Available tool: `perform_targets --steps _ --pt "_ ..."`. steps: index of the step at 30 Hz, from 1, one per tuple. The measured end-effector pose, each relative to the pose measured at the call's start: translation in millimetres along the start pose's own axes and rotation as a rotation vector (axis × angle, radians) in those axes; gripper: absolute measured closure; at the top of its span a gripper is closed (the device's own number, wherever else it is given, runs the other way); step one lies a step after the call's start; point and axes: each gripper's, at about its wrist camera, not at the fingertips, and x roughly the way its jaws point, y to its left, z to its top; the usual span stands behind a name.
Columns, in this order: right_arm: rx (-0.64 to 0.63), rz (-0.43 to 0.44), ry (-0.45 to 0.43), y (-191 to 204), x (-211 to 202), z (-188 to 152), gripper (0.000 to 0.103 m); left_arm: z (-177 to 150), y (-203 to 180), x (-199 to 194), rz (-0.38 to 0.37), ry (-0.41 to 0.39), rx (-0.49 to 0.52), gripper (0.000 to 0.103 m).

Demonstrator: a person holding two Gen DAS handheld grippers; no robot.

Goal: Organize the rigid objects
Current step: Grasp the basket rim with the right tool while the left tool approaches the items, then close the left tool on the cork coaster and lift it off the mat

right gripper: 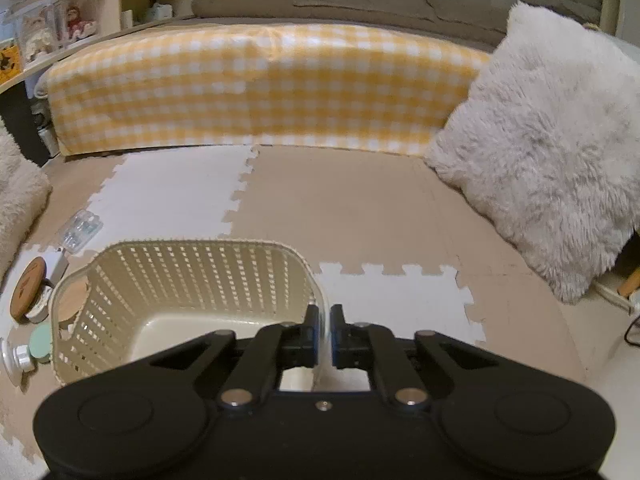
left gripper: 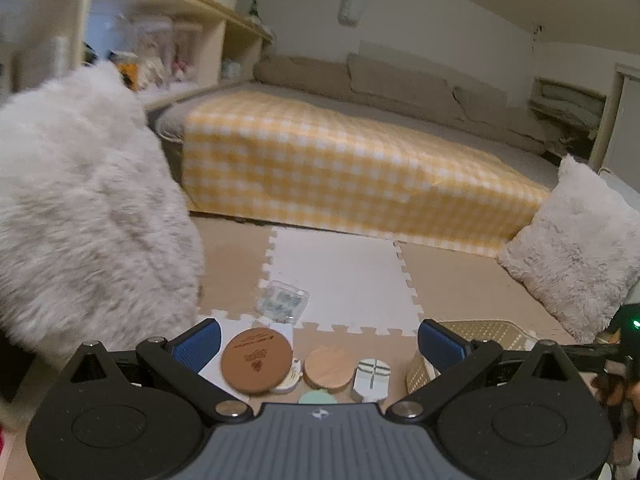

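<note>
The right gripper (right gripper: 324,330) clamps the near rim of the cream perforated basket (right gripper: 192,276) on the foam floor mat (right gripper: 360,216). The left gripper (left gripper: 320,342) hangs spread wide, empty, above round wooden lids (left gripper: 256,360) beside the basket.

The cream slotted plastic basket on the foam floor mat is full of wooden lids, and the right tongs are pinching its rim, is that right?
Not quite: the cream slotted plastic basket is empty inside, as the right wrist view shows. The round wooden lids lie outside it on the foam floor mat, to its left. The right tongs do pinch its rim.
</note>
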Motion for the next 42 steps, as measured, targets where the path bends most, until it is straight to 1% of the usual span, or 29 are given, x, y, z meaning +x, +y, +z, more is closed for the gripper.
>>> perform_targets --steps 4,7,13,18,21,25,31,33,36,42 --pt "0.019 0.009 0.008 -2 2 1 0.098 11 10 48 -0.028 0.069 -0.005 0.000" --pt "0.037 0.023 0.021 -5 5 2 0.098 10 20 86 -0.031 0.131 -0.020 0.000" --pt "0.054 0.041 0.059 -8 15 4 0.098 -4 47 148 -0.021 0.277 -0.112 0.000" --pt "0.063 0.048 0.079 -10 18 3 0.098 -16 67 184 0.021 0.354 -0.192 0.000" --pt "0.067 0.054 0.079 -11 19 3 0.098 -23 81 196 0.039 0.388 -0.255 0.000" --pt "0.063 0.052 0.081 -11 19 4 0.097 -30 93 211 0.057 0.414 -0.304 0.000" --pt "0.059 0.048 0.082 -10 18 4 0.097 -39 96 226 0.036 0.455 -0.359 0.000" --pt "0.059 0.048 0.082 -10 18 4 0.097 -40 97 230 0.053 0.458 -0.371 0.001" --pt "0.059 0.049 0.082 -10 18 5 0.097 -40 99 232 0.073 0.468 -0.375 0.007" --pt "0.057 0.046 0.084 -9 18 5 0.097 -36 97 227 0.097 0.485 -0.366 0.007"
